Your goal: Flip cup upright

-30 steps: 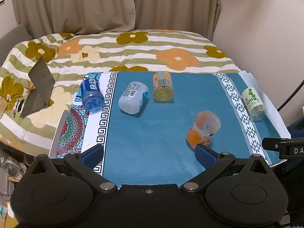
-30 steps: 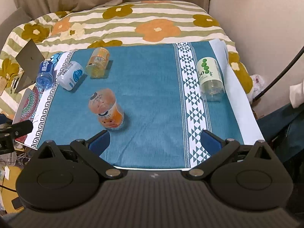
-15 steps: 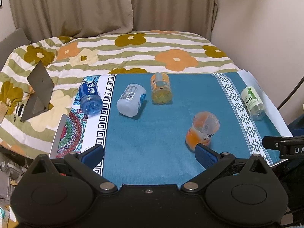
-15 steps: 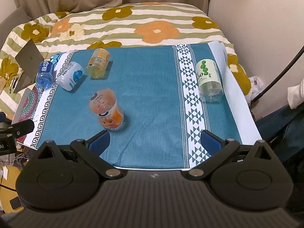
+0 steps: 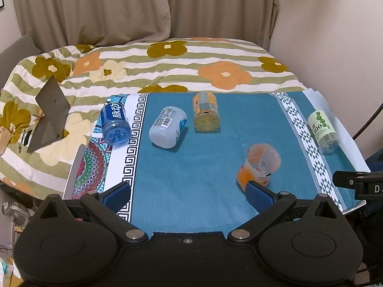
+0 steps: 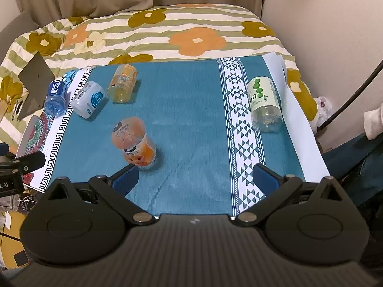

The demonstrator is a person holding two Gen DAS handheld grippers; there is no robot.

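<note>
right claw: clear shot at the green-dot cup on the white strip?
Probably yes. The right claw is open and empty, and the green-dot cup lies on its side ahead and to its right, with only bare cloth between; the orange cup sits off left.

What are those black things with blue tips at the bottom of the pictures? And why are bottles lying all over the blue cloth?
Those black things are two grabbing tools, one in each of a person's hands. Each has a small camera looking out along its two blue-tipped fingers, so you get one picture from the left gripper and one from the right gripper. Both are open and hold nothing.

In front is a table with a blue cloth. On it lie five cut bottles used as cups, all tipped over: an orange cup nearest, a blue cup, a white cup, a yellow cup and a green-dotted cup. Behind is a flowery blanket.
</note>
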